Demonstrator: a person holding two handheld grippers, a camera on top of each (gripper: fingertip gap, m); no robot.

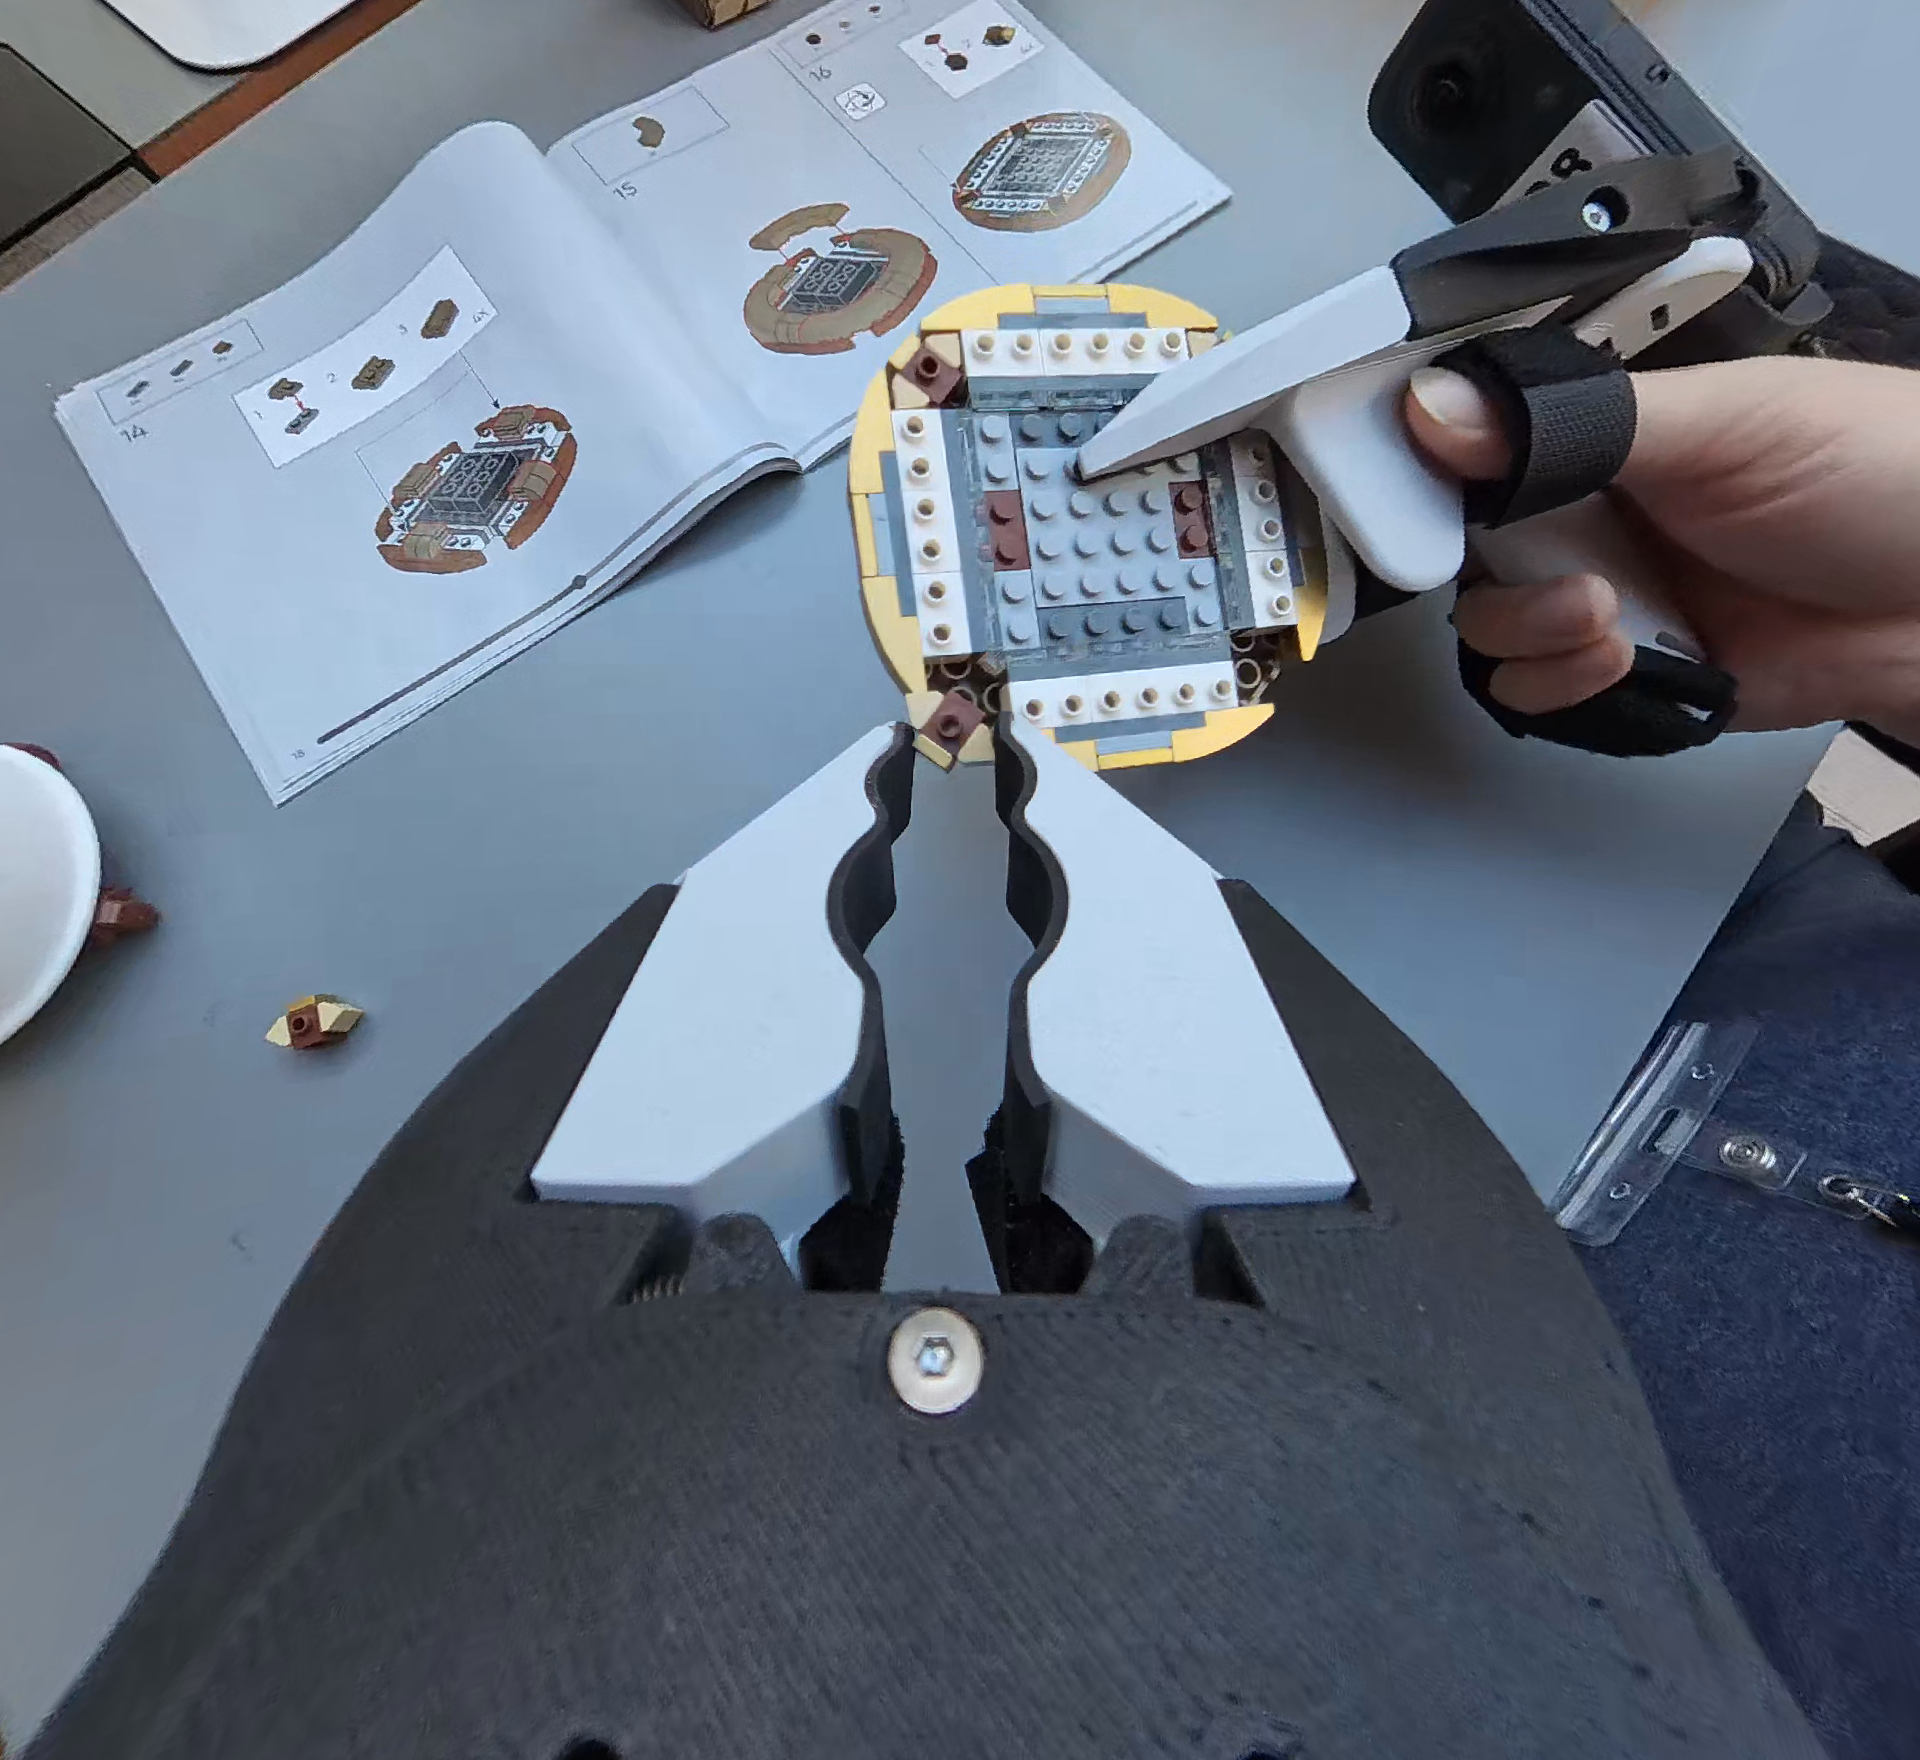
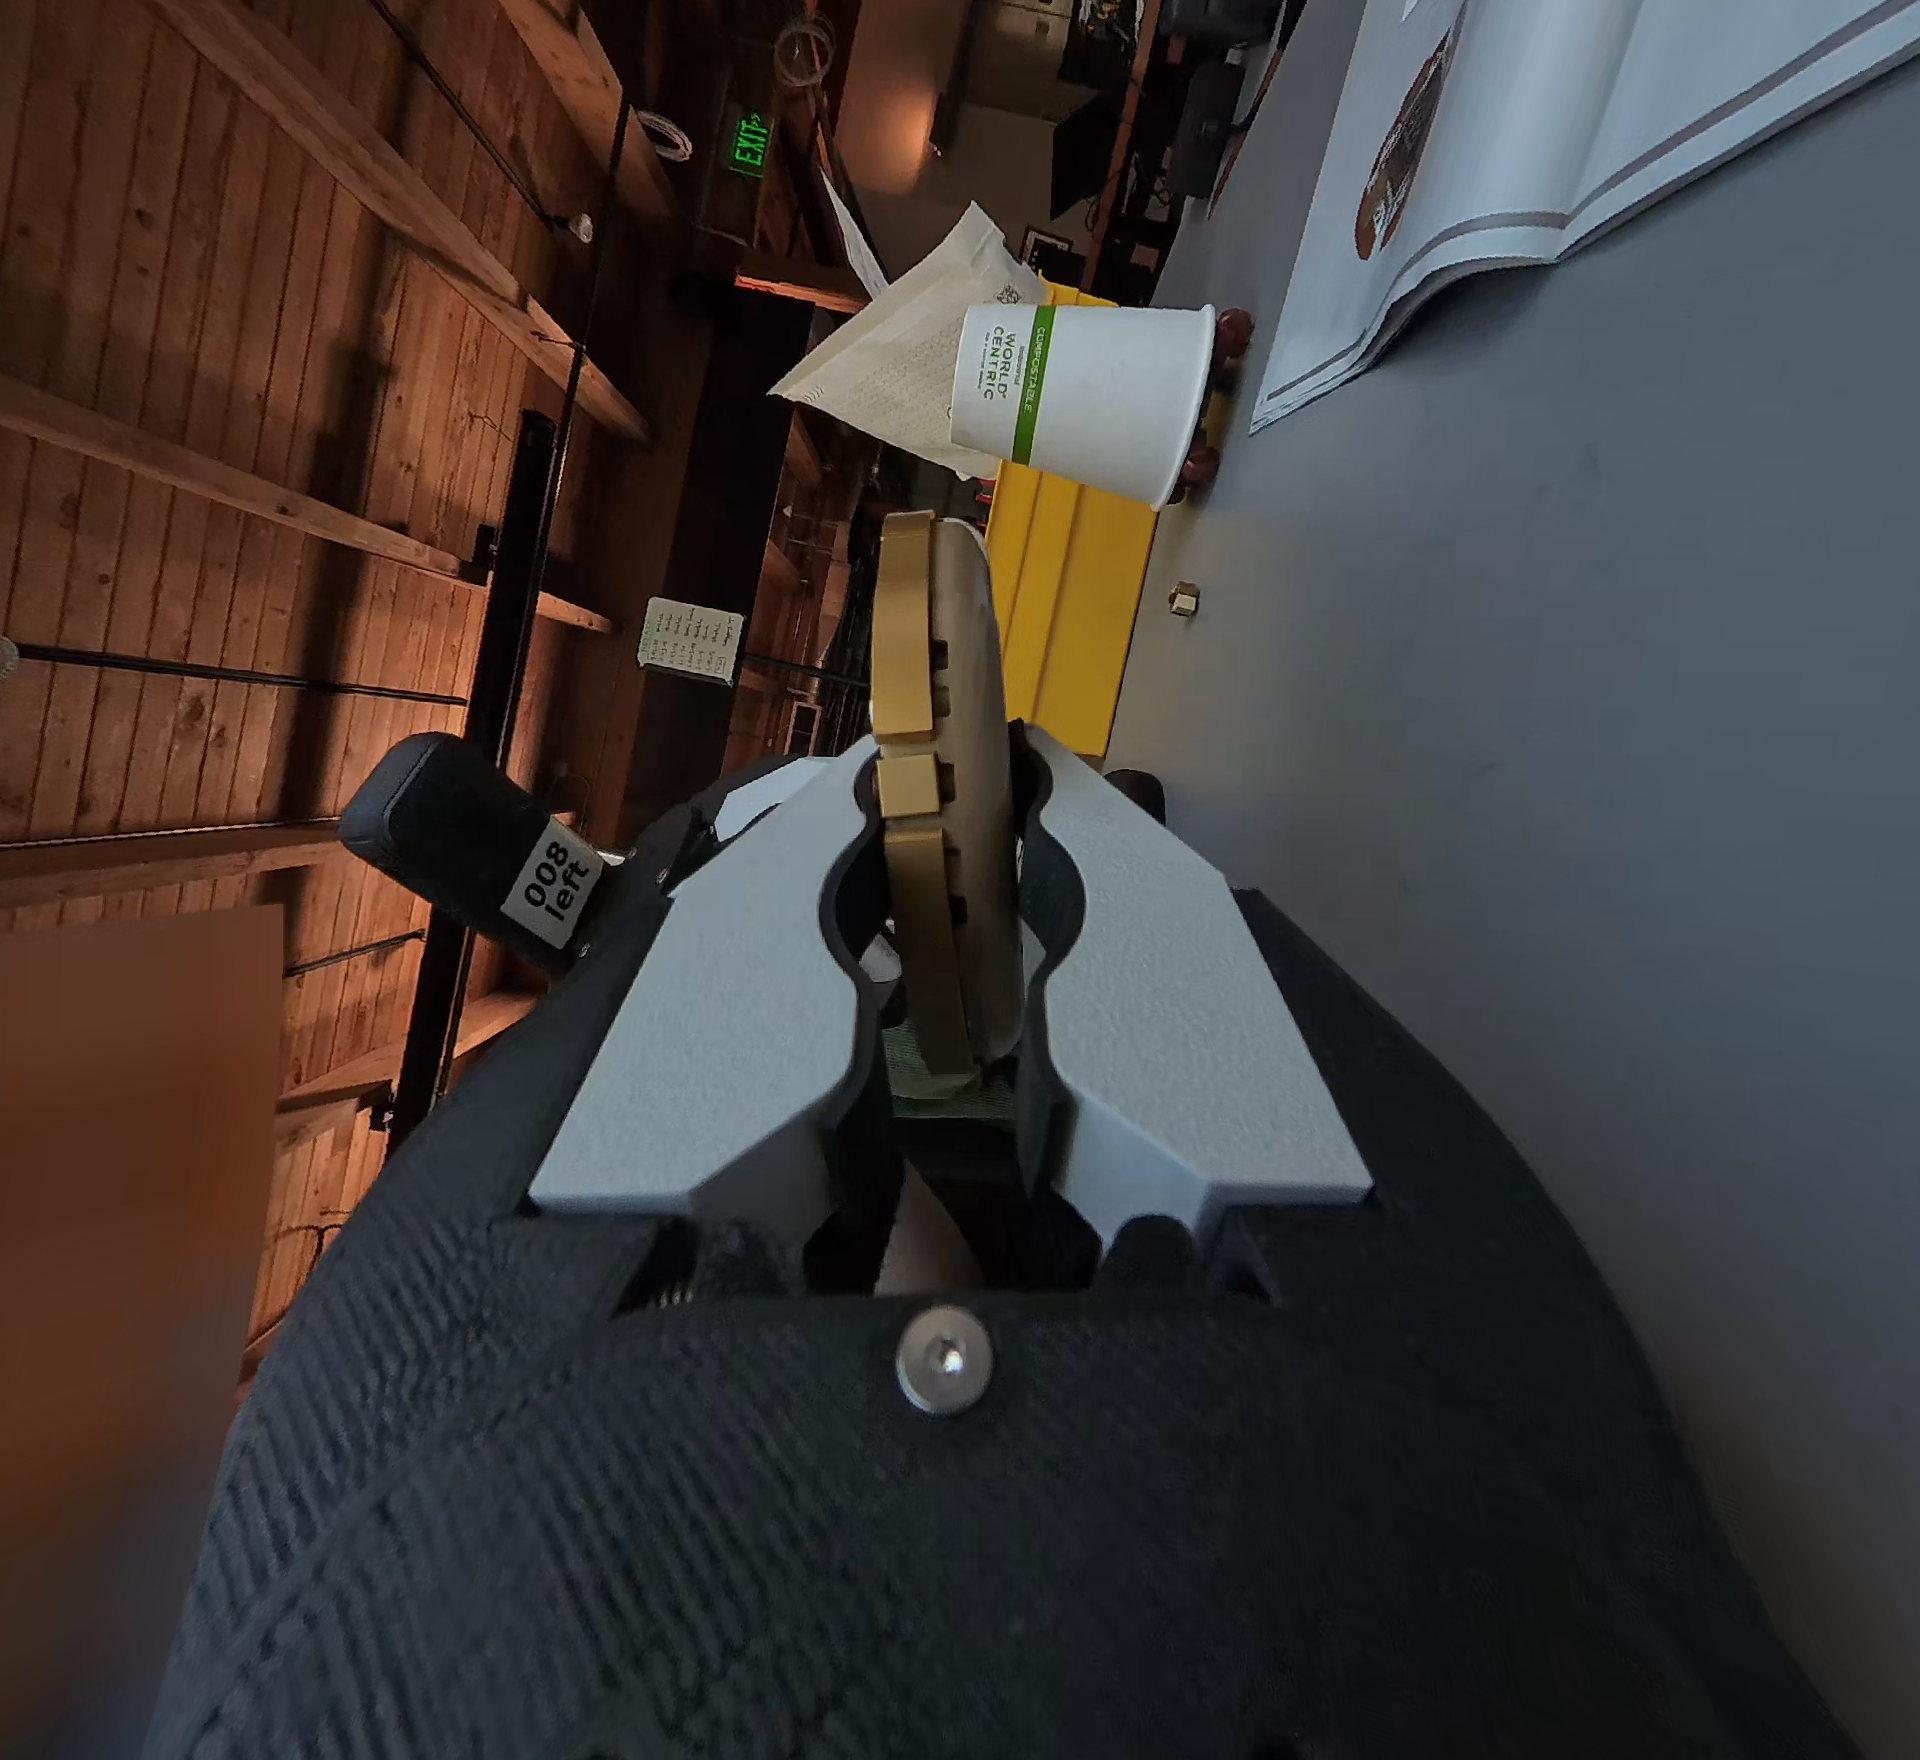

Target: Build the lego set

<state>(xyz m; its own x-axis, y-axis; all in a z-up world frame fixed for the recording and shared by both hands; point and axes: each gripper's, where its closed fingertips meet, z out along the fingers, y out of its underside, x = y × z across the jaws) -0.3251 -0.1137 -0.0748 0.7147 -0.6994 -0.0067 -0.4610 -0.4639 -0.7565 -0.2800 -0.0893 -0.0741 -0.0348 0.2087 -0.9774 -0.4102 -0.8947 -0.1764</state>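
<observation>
While right gripper [image 2: 951, 889] clamps round lego base [image 1: 1081, 515] | left gripper [image 1: 954, 744] pinches corner piece [image 1: 948, 725]

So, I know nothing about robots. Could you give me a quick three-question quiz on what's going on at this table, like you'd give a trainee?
1. Multiple choice: what is the right gripper clamped on?
A. a paper cup
B. the round lego build
C. a yellow box

2. True or false: the instruction booklet lies closed.

3. Fill in the gap: a loose brown-and-tan piece lies on the grey ___, to the left of the build.

Key:
1. B. The right wrist view shows the build edge-on between the fingers.
2. False. It lies open, with build steps showing.
3. table
</observation>
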